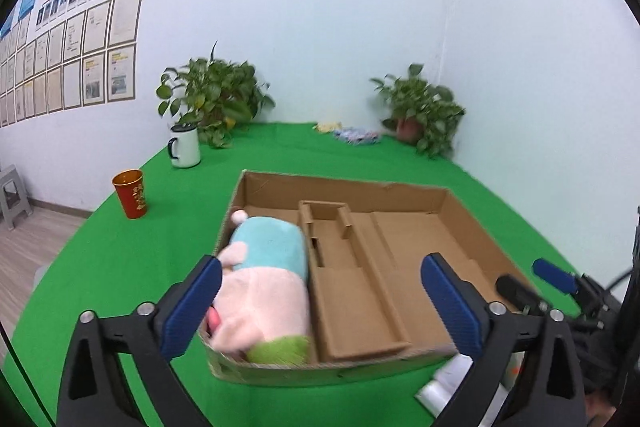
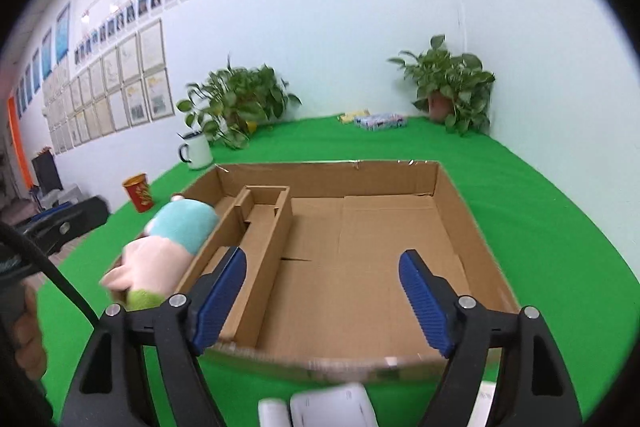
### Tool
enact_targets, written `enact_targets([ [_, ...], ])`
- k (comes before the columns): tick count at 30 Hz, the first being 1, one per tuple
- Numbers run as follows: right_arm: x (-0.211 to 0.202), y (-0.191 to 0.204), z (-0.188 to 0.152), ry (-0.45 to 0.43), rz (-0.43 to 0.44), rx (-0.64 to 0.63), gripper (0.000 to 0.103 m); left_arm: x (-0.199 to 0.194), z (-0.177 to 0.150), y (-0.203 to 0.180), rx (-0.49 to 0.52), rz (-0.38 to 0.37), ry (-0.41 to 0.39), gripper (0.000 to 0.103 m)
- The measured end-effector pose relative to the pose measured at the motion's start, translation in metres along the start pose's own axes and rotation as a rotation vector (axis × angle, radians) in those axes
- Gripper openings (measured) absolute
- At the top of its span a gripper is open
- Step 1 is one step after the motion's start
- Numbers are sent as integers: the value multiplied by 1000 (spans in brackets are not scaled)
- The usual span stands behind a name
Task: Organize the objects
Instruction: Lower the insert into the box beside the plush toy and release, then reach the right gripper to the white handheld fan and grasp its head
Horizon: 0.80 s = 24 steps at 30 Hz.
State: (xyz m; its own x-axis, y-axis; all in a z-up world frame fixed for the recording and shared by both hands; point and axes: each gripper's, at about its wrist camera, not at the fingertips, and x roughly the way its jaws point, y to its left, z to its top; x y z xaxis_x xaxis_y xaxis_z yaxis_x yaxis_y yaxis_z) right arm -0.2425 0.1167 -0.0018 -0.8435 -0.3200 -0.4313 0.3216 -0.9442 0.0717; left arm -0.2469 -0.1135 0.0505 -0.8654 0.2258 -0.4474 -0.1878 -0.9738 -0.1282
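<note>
Surface: green cloth | white walls, plants | both tools spread, empty

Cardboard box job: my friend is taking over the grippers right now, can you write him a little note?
Left gripper: open, holding nothing, over the near left end of the shallow brown cardboard box.
Right gripper: open, holding nothing, over the box's near edge.
Done: the pastel blue, pink and green plush toy lies in the box's left compartment.
Left: the big right compartment has nothing in it. White packets lie on the green cloth in front of the box; a red cup and a white mug stand far left. Probably pack those next.
</note>
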Motion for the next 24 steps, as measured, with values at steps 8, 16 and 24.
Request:
enact_targets([
  [8,-44,0,-29,-7,8,-29,82,-49,-19,-43,65,-13,-44,102],
  [16,-60,3,-61,49,63,-80,82,-55,-45,-68,91,-7,18,102],
  [24,-76,12,-123,256,182,-50,82,-42,-94,-60,55,-53,145,102],
])
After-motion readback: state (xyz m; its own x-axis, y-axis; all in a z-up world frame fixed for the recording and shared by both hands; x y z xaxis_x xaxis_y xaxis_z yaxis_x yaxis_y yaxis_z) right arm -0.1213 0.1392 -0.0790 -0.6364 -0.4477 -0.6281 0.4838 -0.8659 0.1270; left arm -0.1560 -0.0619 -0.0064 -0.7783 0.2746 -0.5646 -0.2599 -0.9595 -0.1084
